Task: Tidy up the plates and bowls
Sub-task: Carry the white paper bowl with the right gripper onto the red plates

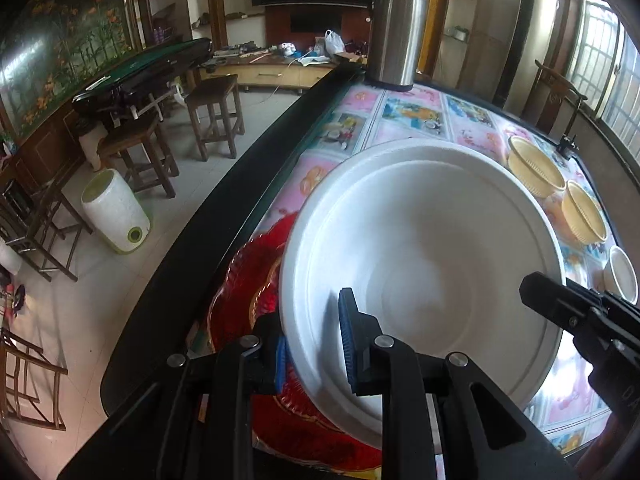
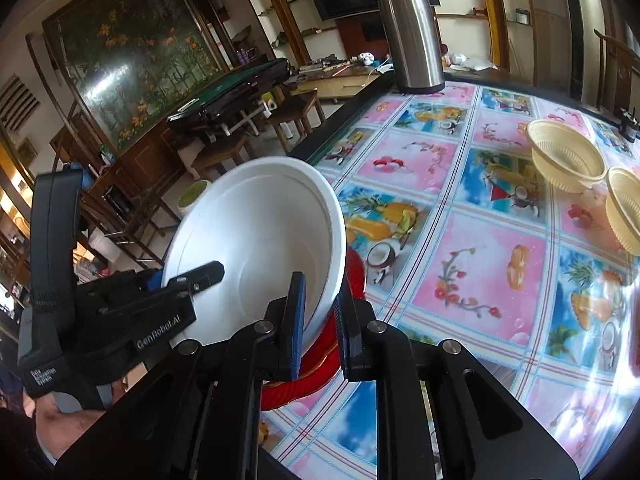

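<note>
A big white bowl point(image 1: 424, 264) is held tilted above a red plate point(image 1: 256, 280) at the table's left edge. My left gripper point(image 1: 314, 344) is shut on the bowl's near rim, one blue pad inside and one outside. My right gripper point(image 2: 320, 312) is shut on the bowl's point(image 2: 260, 248) other rim; the red plate point(image 2: 352, 276) lies beneath. The right gripper's finger also shows in the left wrist view point(image 1: 560, 300), and the left gripper shows in the right wrist view point(image 2: 192, 280).
Two cream ribbed bowls point(image 1: 536, 164) point(image 1: 584, 212) and a small white bowl point(image 1: 622, 276) stand on the right of the patterned table point(image 2: 480, 260). A steel thermos point(image 2: 412, 32) stands at the far edge. Stools point(image 1: 212, 112) and a white bin point(image 1: 114, 212) are on the floor to the left.
</note>
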Tool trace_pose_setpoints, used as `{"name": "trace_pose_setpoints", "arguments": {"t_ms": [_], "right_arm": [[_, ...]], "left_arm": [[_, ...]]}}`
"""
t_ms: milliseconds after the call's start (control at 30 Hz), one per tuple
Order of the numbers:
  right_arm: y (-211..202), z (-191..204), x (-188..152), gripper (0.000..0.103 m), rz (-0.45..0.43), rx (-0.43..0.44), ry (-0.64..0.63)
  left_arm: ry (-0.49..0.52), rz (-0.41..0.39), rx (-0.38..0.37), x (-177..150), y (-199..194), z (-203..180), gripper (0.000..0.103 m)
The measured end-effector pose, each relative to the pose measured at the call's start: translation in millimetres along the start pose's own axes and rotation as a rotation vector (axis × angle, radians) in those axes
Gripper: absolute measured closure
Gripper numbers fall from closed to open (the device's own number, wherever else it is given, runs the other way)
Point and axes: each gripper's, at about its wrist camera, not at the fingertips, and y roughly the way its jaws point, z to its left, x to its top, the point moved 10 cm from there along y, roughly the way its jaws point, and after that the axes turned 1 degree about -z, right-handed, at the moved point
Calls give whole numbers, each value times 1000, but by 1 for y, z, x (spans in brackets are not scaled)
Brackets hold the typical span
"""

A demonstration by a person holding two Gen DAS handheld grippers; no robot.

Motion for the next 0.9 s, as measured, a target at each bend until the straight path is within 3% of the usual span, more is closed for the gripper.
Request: {"name": "trace_pose_setpoints", "arguments": {"t_ms": [900], "right_arm": [[56,-2,-31,89,142,-32,-4]], "left_arm": [[-2,62,44,-35,26,24,82]]}}
